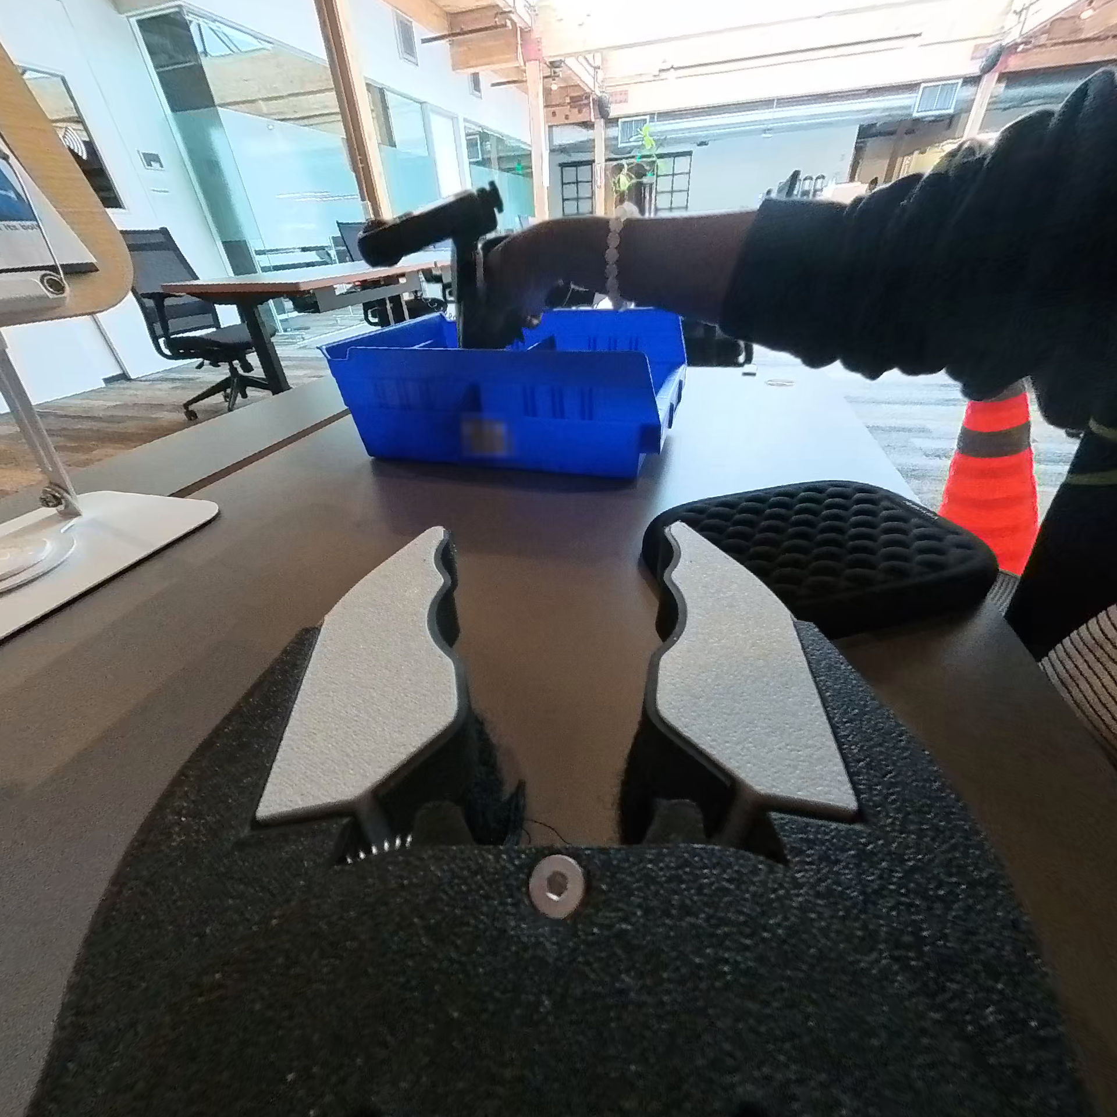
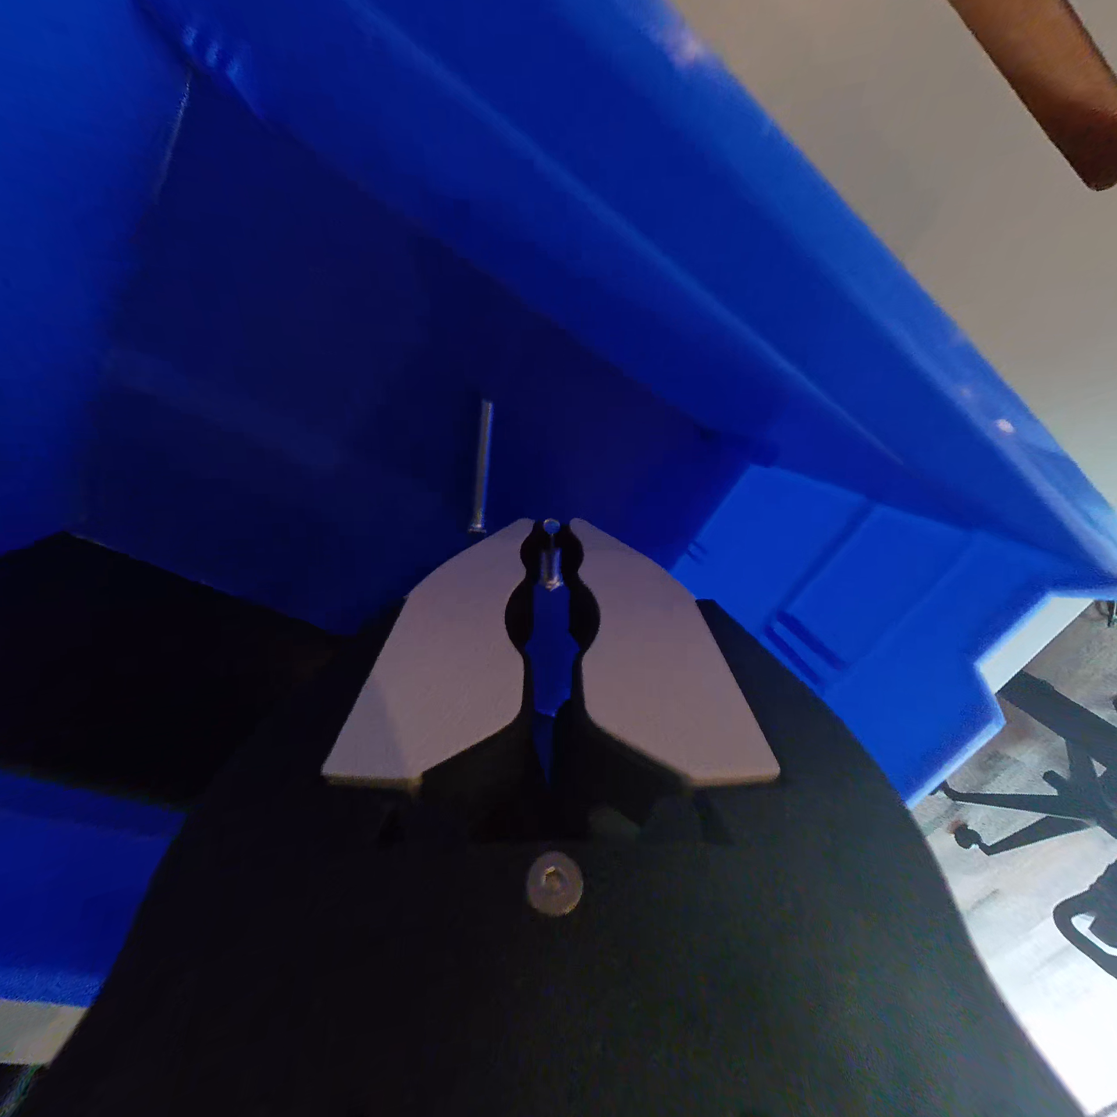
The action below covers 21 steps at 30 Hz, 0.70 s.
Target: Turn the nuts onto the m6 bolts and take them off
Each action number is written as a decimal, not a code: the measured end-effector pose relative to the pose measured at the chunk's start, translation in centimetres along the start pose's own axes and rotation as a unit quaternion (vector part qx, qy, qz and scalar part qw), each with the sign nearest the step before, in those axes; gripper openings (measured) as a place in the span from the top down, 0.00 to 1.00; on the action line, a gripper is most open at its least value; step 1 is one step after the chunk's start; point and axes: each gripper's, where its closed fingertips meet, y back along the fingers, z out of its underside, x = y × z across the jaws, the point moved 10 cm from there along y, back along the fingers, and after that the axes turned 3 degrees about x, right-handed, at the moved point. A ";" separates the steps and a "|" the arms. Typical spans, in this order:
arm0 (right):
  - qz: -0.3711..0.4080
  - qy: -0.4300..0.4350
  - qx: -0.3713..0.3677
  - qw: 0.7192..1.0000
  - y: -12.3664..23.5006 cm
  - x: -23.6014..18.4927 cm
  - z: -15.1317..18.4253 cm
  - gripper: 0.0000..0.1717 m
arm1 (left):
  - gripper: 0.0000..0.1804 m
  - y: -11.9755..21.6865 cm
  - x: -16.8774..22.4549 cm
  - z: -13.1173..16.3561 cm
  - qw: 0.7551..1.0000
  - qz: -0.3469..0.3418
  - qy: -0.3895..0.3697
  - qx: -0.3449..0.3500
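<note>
**Right claw pinches a bolt down inside the blue bin**

The right claw (image 2: pixel 550 547) is lowered into the blue bin (image 1: pixel 514 411), its fingertips clamped on a small silver bolt (image 2: pixel 550 565) whose long axis runs along the fingers, head end forward. A second, longer bolt (image 2: pixel 482 465) lies just beyond and left of the tips on the bin floor. The left claw (image 1: pixel 556 556) waits well short of the bin over the dark counter (image 1: pixel 302 544), spread wide and empty. No nut shows
</note>
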 end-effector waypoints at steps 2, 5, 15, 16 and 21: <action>0.004 -0.003 0.005 1.000 -0.3 0.1 -0.1 0.97 | 0.65 0.0 0.0 0.0 1.000 0.001 0.000 -0.001; 0.004 -0.010 0.008 1.000 -0.9 0.2 -0.2 0.97 | 0.65 0.0 0.1 0.0 1.000 0.003 -0.002 -0.003; 0.009 -0.027 0.014 0.999 -2.1 0.7 0.1 0.97 | 0.64 0.0 -0.1 0.0 1.000 0.002 0.004 -0.001; 0.011 -0.029 0.019 0.999 -2.0 0.7 0.1 0.96 | 0.64 0.0 -0.1 0.0 1.000 0.001 0.005 0.000; 0.021 -0.045 0.047 0.998 -1.2 0.8 0.3 0.90 | 0.62 0.0 -0.1 0.0 1.000 -0.001 0.008 0.000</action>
